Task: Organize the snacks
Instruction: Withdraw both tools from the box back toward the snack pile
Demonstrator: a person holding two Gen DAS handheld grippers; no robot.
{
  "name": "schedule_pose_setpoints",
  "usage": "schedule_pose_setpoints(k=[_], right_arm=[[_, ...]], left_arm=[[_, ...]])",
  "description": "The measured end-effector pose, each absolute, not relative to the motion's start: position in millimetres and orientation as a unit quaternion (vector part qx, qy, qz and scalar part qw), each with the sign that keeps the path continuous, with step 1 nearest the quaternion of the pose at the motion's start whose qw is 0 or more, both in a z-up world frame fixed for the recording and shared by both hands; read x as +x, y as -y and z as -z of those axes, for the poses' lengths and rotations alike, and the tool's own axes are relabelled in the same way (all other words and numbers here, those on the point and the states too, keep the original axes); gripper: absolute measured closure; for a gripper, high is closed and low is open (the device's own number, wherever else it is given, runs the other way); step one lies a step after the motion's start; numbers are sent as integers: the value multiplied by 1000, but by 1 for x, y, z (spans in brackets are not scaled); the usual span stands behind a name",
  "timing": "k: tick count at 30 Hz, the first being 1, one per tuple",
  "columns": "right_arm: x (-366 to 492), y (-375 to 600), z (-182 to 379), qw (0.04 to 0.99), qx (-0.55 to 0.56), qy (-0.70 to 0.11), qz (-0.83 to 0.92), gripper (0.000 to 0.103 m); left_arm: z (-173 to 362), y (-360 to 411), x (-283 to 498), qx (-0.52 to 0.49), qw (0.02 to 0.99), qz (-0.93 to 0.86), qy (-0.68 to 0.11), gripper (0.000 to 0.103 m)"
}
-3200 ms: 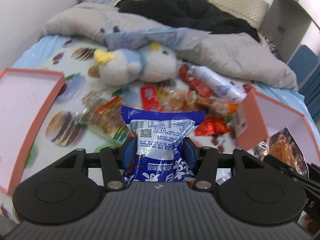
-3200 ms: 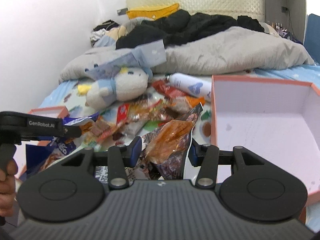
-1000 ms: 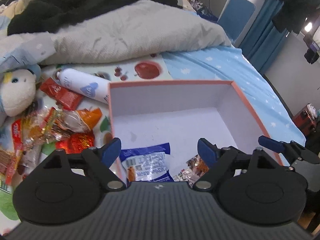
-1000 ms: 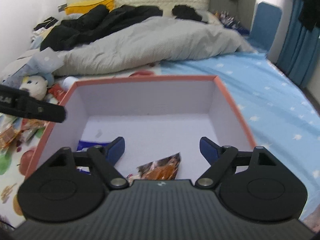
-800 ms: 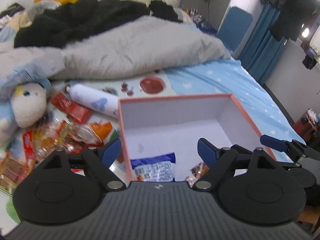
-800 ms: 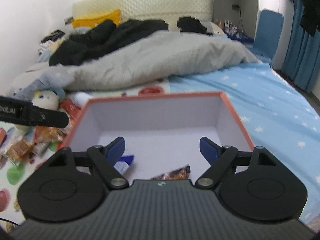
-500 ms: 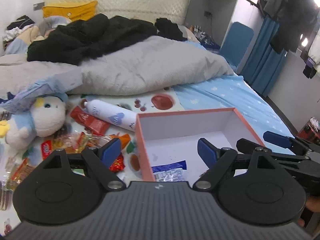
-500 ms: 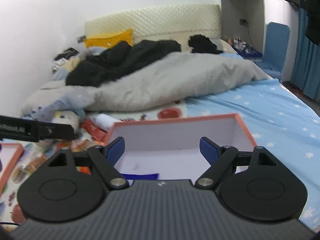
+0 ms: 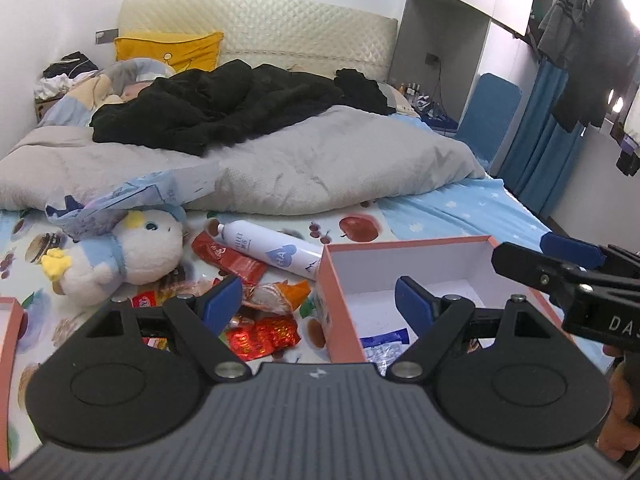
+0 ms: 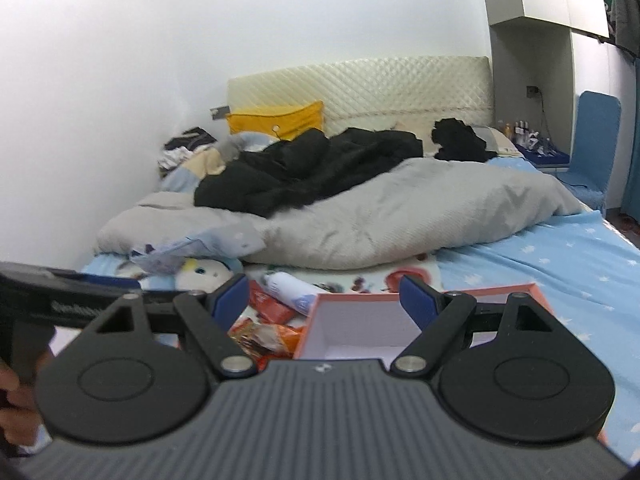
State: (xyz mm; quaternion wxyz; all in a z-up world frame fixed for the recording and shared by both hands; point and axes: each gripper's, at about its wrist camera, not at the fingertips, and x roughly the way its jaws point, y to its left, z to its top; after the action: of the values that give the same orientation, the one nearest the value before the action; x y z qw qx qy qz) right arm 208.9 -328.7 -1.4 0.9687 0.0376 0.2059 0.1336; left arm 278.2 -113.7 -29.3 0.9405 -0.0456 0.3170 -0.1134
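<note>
Overhead, both open jaws hang clear above the box [image 9: 404,246] rim.

Both wrist cameras look forward past their fingers, slightly downward, toward the quilted cream headboard [image 9: 256,28]; both share the salmon-rimmed cardboard box [image 10: 316,316] ahead.

A blue-and-white snack packet [image 9: 383,345] is seen lying flat inside the open pink box [image 9: 344,280]; loose red and orange snack wrappers [image 9: 262,330] are scattered just beside it.
</note>
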Motion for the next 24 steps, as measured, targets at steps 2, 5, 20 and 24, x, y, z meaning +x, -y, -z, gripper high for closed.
schedule_pose_setpoints(k=[2,5,20,24], right_arm=[[208,326,7,968,46,-211,-130,20],[199,316,16,967,49,-210,-137,20],[158,261,42,955,49,-228,-181,20],[146,246,47,954,35,-229,-191,20]], left_arm=[[32,106,272,-50,941,109,-316,16],[38,92,262,-64,941,102,-316,16],[62,32,219,-88,942,52,-321,16],[69,14,206,-91,942,37,-322,16]])
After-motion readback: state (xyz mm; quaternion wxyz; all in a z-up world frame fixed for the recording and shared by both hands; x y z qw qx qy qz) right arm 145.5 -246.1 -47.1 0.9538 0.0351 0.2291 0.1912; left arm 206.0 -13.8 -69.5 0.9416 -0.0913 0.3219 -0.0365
